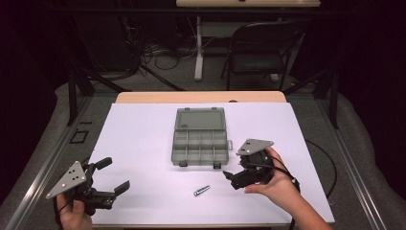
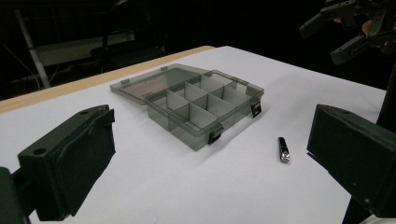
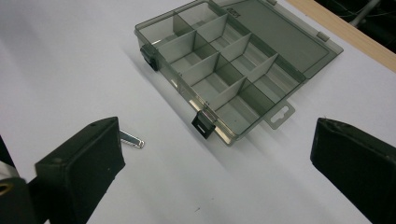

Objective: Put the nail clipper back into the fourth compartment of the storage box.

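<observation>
Nail clipper (image 1: 201,190) lies on the white table (image 1: 143,139) in front of the open box (image 1: 199,143), long axis slanting toward the box. Right gripper (image 1: 233,177), jaws apart and empty, sits just to its right and is nearer; left gripper (image 1: 116,175), also spread and empty, is well apart.

Lab (dark), floor cables (image 1: 165,57), folding chair (image 1: 258,50)

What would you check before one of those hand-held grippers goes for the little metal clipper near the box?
1. Right hand-held gripper open and holding nothing: ok.
2. Left hand-held gripper open and holding nothing: ok.
3. Nail clipper lying free on the white table, apart from the box: ok.
4. Box with its lid folded back: ok.
5. Compartments with nothing in them: ok.
6. Path from the right hand-held gripper to the nail clipper free of other things: ok.
</observation>
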Available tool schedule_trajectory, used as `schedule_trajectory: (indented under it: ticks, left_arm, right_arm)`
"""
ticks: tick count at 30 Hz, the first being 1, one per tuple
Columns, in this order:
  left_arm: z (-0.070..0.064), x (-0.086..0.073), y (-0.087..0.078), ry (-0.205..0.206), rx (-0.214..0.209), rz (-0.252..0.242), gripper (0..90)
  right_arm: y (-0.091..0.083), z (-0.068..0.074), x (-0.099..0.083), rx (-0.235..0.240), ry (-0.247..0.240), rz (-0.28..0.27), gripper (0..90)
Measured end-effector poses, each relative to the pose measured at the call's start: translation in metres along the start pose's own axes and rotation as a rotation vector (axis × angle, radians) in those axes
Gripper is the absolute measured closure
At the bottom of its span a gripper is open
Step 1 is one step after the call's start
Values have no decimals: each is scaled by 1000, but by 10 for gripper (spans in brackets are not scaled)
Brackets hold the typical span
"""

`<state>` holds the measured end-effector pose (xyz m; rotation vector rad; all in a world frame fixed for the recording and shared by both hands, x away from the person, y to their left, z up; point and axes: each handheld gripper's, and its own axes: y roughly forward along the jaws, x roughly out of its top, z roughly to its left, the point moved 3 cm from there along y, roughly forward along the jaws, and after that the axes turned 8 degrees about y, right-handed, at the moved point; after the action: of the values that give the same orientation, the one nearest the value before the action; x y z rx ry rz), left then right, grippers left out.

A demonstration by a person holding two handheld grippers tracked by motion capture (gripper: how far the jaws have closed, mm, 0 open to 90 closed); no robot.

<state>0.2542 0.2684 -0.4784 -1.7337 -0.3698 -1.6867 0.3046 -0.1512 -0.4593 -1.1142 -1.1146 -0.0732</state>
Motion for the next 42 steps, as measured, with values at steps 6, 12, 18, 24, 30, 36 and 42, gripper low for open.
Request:
schedule_trajectory:
  ticks: [6,12,18,24,30,36,42]
  left_arm:
    - [0,0,0,-3,-7,-2,7]
    - [1,-1,0,-7,-5,4,8]
    - [1,-1,1,-7,-7,5,8]
    - [1,-1,1,-14,-8,4,7]
    - [1,-1,1,-12,-8,5,7]
    - [1,-2,1,-12,-10,4,7]
    - [1,-2,0,-11,-7,5,8]
  right_arm:
    - [10,3,11,-4,-49,47,64]
    - [21,4,21,21,-84,89,98]
    - [34,5,27,50,-105,122,141]
    - [43,12,36,90,-138,139,162]
    - [52,21,43,120,-182,157,200]
    - [60,26,50,141,-208,163,231]
    - [68,28,51,157,-236,183,251]
